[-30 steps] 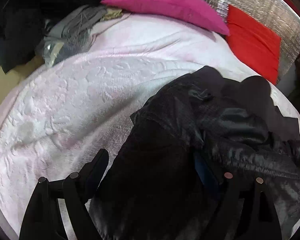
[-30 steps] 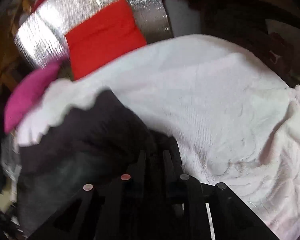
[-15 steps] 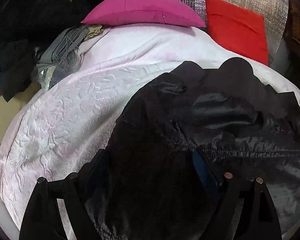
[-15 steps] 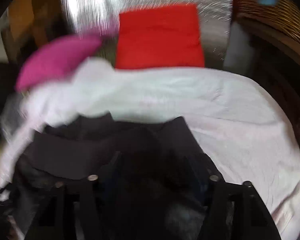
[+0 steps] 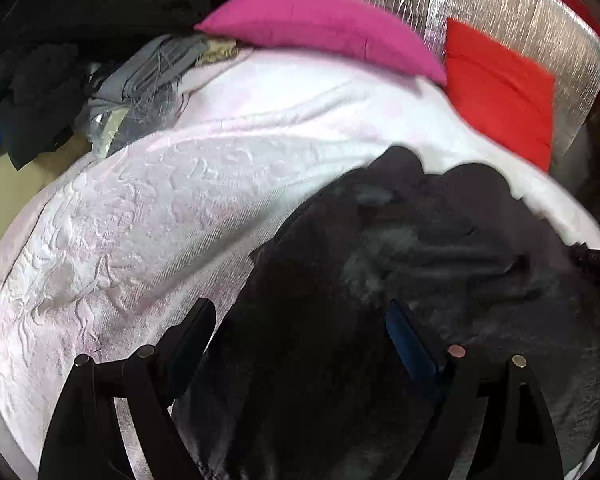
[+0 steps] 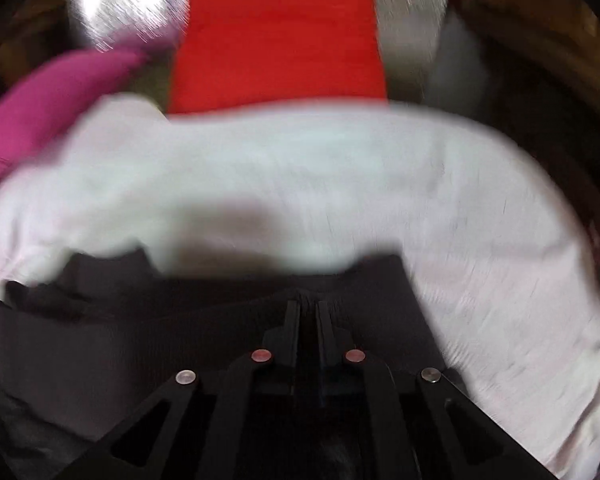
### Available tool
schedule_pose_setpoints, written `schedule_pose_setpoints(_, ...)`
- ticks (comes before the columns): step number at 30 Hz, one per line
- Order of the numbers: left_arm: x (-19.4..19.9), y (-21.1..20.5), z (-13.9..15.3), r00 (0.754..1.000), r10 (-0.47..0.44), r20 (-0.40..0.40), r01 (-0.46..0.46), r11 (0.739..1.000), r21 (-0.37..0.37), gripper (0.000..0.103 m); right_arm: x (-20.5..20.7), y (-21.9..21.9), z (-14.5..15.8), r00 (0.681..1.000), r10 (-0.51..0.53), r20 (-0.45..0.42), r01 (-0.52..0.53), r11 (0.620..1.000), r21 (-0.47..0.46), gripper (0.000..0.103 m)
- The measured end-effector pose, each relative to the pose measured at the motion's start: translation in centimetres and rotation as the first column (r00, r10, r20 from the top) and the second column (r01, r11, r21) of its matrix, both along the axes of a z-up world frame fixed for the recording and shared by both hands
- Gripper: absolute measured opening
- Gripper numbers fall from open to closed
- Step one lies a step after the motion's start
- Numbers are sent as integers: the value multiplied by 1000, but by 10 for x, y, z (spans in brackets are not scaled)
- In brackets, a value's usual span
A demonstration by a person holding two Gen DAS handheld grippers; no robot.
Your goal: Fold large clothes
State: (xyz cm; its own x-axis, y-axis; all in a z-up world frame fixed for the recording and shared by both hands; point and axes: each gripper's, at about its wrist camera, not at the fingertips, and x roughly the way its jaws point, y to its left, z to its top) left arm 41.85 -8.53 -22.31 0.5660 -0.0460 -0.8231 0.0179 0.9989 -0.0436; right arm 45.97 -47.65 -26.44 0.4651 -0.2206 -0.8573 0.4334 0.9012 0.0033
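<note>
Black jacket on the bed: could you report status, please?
Left gripper open astride the black jacket. Right gripper shut on its edge. Nothing in the way.

Two cushions (image 5: 324, 28), one jacket (image 5: 380, 280), one blanket (image 5: 160, 220)

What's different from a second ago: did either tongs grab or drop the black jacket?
The right tongs swung round from facing left to squarely facing the red cushion, and its fingers closed from a narrow gap onto the black jacket at its ribbed edge. The left tongs stayed wide open over the jacket, panning slightly. The pink pillow and white blanket have not moved.
</note>
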Motion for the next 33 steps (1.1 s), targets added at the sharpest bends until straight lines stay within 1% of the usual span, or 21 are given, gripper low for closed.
schedule_pose_setpoints(1,1,-1,-4,1000,-6,-17,7,1000,15,87,-3,-3,-4,1000,-15,17,15,1000,23,8)
schedule_pose_setpoints(2,1,-2,-5,1000,-10,-20,11,1000,21,87,-9,-6,2,998,-28,58,25,998,55,10)
schedule_pose_setpoints(5,-2,-2,0,1000,-18,-10,18,1000,21,87,-36,-22,25,980,-65,186,23,976,219,12)
schedule_pose_setpoints(7,-5,-2,5,1000,-23,-3,23,1000,-4,87,-58,-35,40,971,-105,215,35,951,306,15)
schedule_pose_setpoints(9,-11,-3,10,999,-32,11,32,999,-18,87,-85,-46,50,962,-131,241,32,926,377,21)
schedule_pose_setpoints(10,-15,-4,15,999,-39,27,40,999,-22,87,-100,-48,56,957,-138,255,28,920,392,28)
schedule_pose_setpoints(11,-16,-3,18,998,-45,41,47,999,-24,87,-117,-49,61,953,-141,269,25,919,394,43)
schedule_pose_setpoints(12,-20,-5,22,997,-57,61,59,998,-27,87,-131,-48,68,950,-142,279,23,920,391,60)
schedule_pose_setpoints(13,-25,-7,26,994,-68,80,70,997,-25,87,-153,-45,73,944,-143,297,18,922,386,85)
schedule_pose_setpoints(14,-28,-8,29,993,-77,94,79,997,-19,87,-173,-41,77,930,-150,335,15,927,374,87)
schedule_pose_setpoints(16,-37,-13,35,987,-103,123,102,995,17,87,-207,-38,82,906,-165,389,27,941,337,87)
schedule_pose_setpoints(17,-41,-17,37,984,-114,134,110,993,37,87,-221,-36,81,908,-167,385,36,945,324,87)
schedule_pose_setpoints(19,-50,-25,38,976,-146,160,130,985,110,87,-245,-32,72,924,-171,341,61,949,311,87)
schedule_pose_setpoints(22,-58,-30,35,971,-167,172,137,975,174,87,-268,-36,45,939,-218,266,126,938,323,84)
schedule_pose_setpoints(24,-56,-29,27,974,-178,141,152,972,181,87,-272,-41,35,937,-242,251,148,928,342,68)
schedule_pose_setpoints(25,-53,-30,19,979,-175,105,153,969,193,87,-272,-41,34,940,-239,243,150,930,335,50)
schedule_pose_setpoints(26,-52,-30,12,982,-167,82,148,967,206,87,-267,-38,33,948,-224,227,147,939,312,42)
schedule_pose_setpoints(28,-48,-32,-1,984,-169,62,152,964,217,87,-262,-31,29,957,-207,204,148,951,272,41)
schedule_pose_setpoints(29,-47,-33,-4,982,-174,66,155,962,226,89,-256,-28,23,967,-198,163,155,958,241,39)
schedule_pose_setpoints(31,-47,-35,-10,980,-186,67,162,950,269,94,-263,-26,11,973,-201,111,168,953,253,39)
schedule_pose_setpoints(33,-47,-33,-11,980,-192,55,171,949,266,94,-268,-28,13,970,-220,99,188,946,265,39)
